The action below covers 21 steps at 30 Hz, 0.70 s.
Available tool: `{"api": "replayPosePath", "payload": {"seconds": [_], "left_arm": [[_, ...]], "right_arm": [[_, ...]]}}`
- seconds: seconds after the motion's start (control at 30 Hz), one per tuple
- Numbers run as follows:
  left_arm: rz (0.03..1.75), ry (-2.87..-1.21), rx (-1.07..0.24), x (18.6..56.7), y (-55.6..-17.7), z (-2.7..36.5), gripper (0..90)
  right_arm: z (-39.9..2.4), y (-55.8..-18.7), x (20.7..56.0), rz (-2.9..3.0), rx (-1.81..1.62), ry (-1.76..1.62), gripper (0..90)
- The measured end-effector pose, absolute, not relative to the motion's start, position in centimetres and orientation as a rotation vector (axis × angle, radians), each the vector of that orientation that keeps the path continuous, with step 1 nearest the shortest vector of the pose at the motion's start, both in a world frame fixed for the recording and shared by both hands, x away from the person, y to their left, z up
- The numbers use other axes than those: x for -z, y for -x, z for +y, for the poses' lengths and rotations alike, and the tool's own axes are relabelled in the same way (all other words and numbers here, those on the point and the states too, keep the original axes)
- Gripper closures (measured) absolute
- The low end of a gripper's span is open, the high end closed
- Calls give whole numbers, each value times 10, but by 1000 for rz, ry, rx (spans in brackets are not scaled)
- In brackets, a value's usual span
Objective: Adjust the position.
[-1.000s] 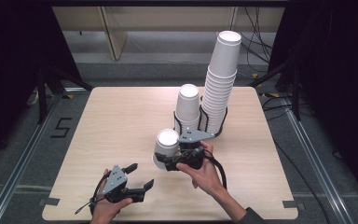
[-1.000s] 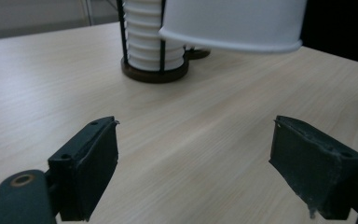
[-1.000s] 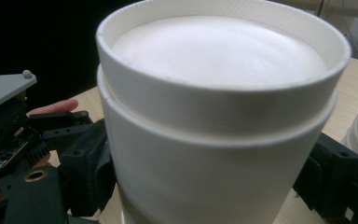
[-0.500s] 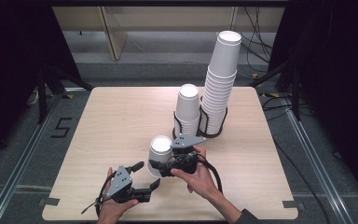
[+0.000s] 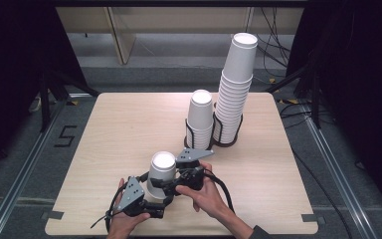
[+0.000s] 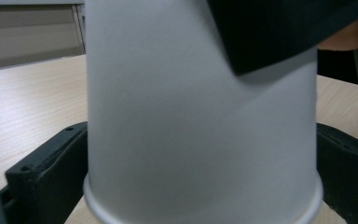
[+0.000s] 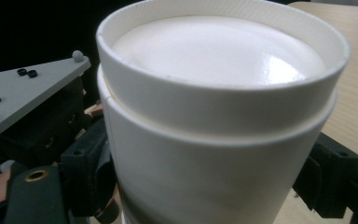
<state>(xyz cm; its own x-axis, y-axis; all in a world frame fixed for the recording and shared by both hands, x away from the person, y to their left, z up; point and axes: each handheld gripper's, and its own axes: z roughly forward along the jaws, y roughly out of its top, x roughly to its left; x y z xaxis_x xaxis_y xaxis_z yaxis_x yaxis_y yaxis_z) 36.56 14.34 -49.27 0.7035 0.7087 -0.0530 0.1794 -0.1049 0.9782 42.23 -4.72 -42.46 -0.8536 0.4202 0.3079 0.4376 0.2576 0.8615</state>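
Both forearms come in over the near edge of the table, hands close together near its middle. Left gripper sits low at the near edge, jaws pointing away from the person and toward the right gripper; jaws have just been opening and now stand wide, one on each side of the upside-down cup, apparently not pressing. Right gripper sits just beyond, jaws pointing left, clamped on the cup's wall. Right hand wraps its body, wrist bent inward.
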Motion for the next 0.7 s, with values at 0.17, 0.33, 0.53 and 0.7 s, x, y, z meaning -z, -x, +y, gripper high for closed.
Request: {"api": "replayPosePath", "payload": {"seconds": [0.17,0.33,0.53,0.7], "left_arm": [[707,-1647,-510,493,-364,143,36],[690,-1683,-524,490,-364,144,88],[614,-1736,-562,487,-365,146,119],[574,-1802,-567,487,-364,145,125]], "right_arm": [[-47,-421,427,-2465,1688,869,190],[-46,-421,427,-2479,1672,863,162],[-54,-425,416,-2532,1666,771,151],[-71,-427,399,-2515,1675,762,154]]}}
